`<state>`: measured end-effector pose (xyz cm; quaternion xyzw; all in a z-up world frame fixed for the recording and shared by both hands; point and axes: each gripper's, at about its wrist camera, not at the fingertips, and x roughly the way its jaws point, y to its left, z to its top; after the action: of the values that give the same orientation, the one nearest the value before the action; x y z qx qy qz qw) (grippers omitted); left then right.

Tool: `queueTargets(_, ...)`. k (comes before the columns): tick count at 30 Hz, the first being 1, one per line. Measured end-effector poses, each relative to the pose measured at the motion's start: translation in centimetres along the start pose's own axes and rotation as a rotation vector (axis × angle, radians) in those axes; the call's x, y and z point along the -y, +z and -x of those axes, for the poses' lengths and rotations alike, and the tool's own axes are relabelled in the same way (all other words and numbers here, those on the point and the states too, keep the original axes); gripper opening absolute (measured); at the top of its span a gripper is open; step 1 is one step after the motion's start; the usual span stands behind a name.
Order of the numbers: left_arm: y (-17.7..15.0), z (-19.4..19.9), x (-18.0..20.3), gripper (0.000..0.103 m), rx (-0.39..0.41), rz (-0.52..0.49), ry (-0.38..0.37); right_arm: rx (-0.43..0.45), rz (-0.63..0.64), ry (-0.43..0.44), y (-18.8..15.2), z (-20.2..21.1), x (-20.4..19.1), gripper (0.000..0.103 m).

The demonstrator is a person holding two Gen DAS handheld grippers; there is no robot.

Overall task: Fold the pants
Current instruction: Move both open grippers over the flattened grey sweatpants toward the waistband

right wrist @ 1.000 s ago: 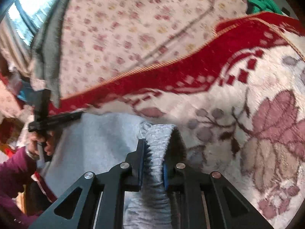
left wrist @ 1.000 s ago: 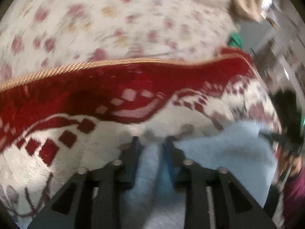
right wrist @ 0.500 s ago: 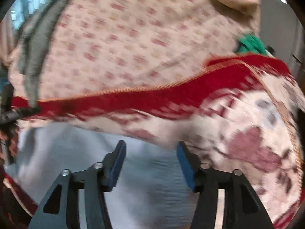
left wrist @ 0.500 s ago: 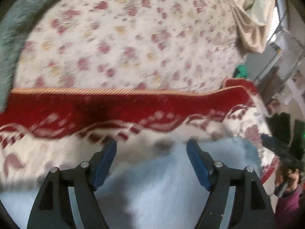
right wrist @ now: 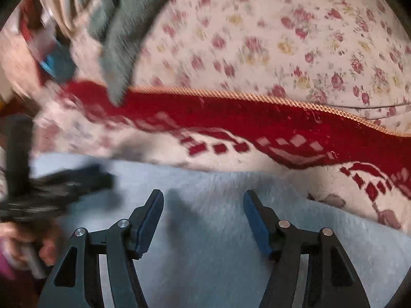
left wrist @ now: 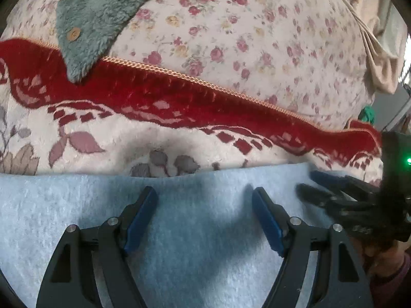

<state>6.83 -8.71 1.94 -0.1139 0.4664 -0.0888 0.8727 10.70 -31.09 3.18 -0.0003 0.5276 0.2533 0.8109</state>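
The light blue pants point(left wrist: 200, 243) lie flat on a red and cream patterned blanket point(left wrist: 179, 100), filling the lower part of both views. Their far edge runs straight across, just beyond the fingertips. My left gripper point(left wrist: 204, 200) is open and empty, just above the pants. My right gripper point(right wrist: 203, 202) is open and empty over the same cloth point(right wrist: 205, 243). In the left wrist view the right gripper point(left wrist: 341, 192) shows at the right edge. In the right wrist view the left gripper point(right wrist: 64, 182) shows blurred at the left.
Beyond the blanket lies a floral bedsheet point(left wrist: 257, 30). A grey-green fleece garment point(left wrist: 95, 18) with buttons lies at the far left, overlapping the blanket's gold-corded edge. A green item point(left wrist: 368, 113) sits at the far right.
Both grippers held pinched pants cloth a second ago, then opened and let it go. The pants now lie flat. Both grippers have pulled back from the far edge.
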Motion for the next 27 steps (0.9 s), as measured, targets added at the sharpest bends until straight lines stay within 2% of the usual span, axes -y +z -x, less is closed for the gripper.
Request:
queueTargets(2,-0.1,0.0,0.6,0.084,0.010,-0.017,0.010,0.024,0.022,-0.032,-0.3,-0.3,-0.3,0.069)
queueTargets(5,-0.1,0.7,0.9,0.084,0.025,-0.015,0.014,0.035,0.017,-0.044,-0.5,0.9,-0.4,0.070)
queueTargets(8,-0.3,1.8,0.8,0.084,0.033,-0.003,0.040,0.039,-0.029,-0.014,-0.8,2.9,-0.5,0.071)
queueTargets(11,-0.8,3.4,0.8,0.085,0.049,-0.002,0.096,0.035,-0.049,0.052,-0.9,4.0,-1.6,0.075)
queueTargets(17,-2.4,8.0,-0.6,0.085,0.113,0.016,0.160,0.005,0.021,0.108,-1.1,3.9,-5.9,0.077)
queueTargets(21,-3.5,11.1,-2.7,0.085,0.137,0.040,0.198,0.009,0.078,0.184,-0.2,3.7,-9.5,0.077)
queueTargets(24,-4.3,13.4,-4.9,0.085,0.155,0.087,0.222,-0.002,0.129,0.260,0.7,3.2,-12.3,0.080)
queueTargets(27,-6.1,16.5,-8.0,0.090,0.194,0.189,0.219,-0.033,0.217,0.292,1.9,2.1,-15.8,0.082)
